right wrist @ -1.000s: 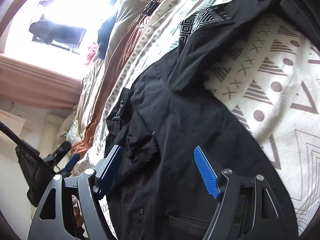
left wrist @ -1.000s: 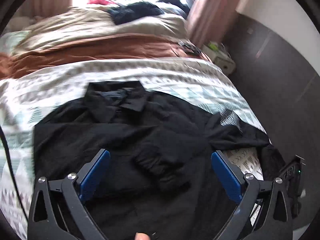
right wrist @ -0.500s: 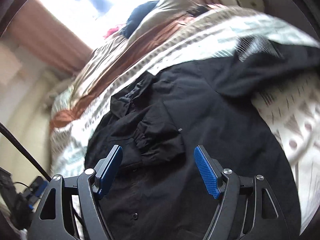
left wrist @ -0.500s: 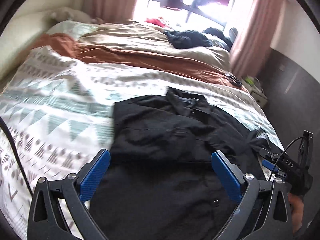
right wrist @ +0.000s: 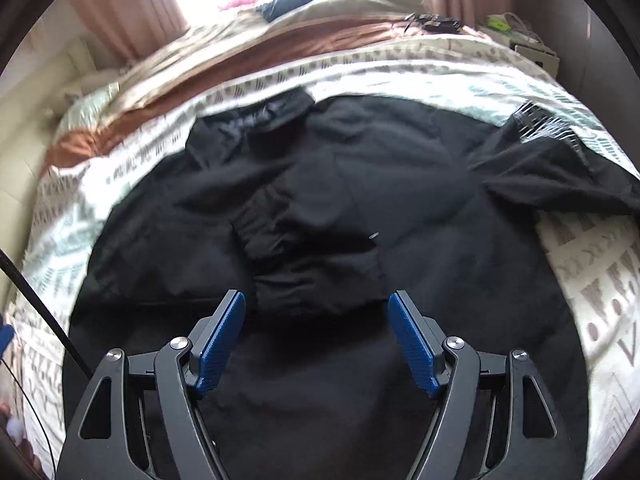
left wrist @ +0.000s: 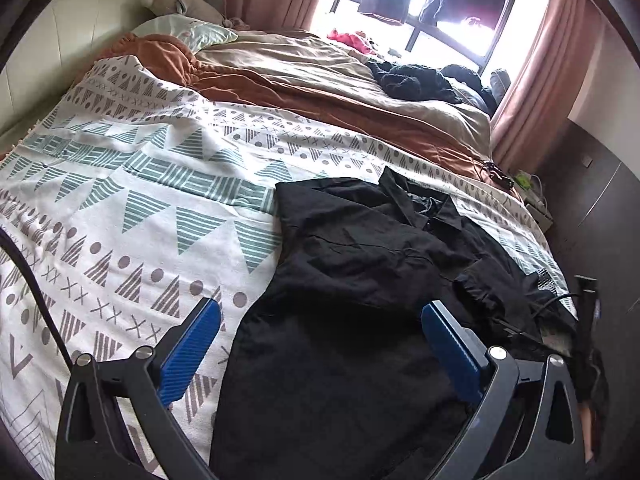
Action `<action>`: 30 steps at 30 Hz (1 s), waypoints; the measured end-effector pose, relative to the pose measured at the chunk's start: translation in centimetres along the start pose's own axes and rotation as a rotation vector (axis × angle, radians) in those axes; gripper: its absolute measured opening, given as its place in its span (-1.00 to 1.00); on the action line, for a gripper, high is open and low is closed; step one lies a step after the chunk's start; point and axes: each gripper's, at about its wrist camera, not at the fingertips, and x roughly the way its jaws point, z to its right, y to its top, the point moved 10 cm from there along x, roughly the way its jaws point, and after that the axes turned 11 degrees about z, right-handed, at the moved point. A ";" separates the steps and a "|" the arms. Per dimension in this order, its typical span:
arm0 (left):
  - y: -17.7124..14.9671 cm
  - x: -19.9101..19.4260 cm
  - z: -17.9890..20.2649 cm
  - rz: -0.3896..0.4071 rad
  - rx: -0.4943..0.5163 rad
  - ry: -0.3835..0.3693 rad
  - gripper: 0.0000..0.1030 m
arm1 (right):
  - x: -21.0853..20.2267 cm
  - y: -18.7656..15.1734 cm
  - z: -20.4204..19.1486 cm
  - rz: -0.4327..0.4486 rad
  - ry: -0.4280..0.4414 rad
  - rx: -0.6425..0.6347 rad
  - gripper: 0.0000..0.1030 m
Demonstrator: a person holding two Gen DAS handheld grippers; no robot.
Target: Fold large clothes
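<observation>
Hovering over the black shirt (right wrist: 360, 184), both the left gripper (left wrist: 320, 344) and right gripper (right wrist: 316, 332) stood wide apart, holding nothing. Shirt lay on the patterned blanket (left wrist: 132, 200) on the bed, one sleeve (right wrist: 304, 248) folded across its front.

Both the left gripper (left wrist: 320, 344) and the right gripper (right wrist: 316, 338) have black skeletal frames, ribbed blue pads (left wrist: 188, 354), silver pivot screws and a black cable trailing left.

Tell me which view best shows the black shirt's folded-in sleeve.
The right wrist view: the folded-in sleeve lies centred on the black shirt, its cuff fully visible though slightly blurred. The left wrist view shows it off to the side, small and partly hidden.
</observation>
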 end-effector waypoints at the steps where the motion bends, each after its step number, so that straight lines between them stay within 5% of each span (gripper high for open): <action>1: 0.0 0.0 -0.1 -0.005 -0.010 -0.007 1.00 | 0.7 -0.3 -0.4 -0.015 -0.016 -0.014 0.41; 8: 0.3 -0.6 -1.5 -0.007 -0.066 -0.010 1.00 | 3.7 -0.3 -1.2 -0.060 -0.112 -0.106 0.41; 14: -0.1 -0.2 -1.9 -0.012 -0.088 0.012 1.00 | 0.9 2.6 3.8 0.071 -0.179 0.027 0.38; 17: -0.2 -0.2 -1.5 -0.007 -0.064 0.018 1.00 | -1.0 3.4 6.7 0.129 -0.221 0.088 0.12; 22: -0.5 0.0 -0.8 -0.011 -0.038 0.017 1.00 | -1.9 2.5 10.2 0.128 -0.123 0.291 0.08; 25: -0.6 0.0 -0.3 -0.010 -0.012 0.013 1.00 | -1.5 1.6 12.0 0.107 -0.076 0.382 -0.19; 30: -0.9 0.3 0.1 -0.020 -0.001 0.006 1.00 | -1.5 1.8 16.5 0.108 -0.035 0.502 -0.25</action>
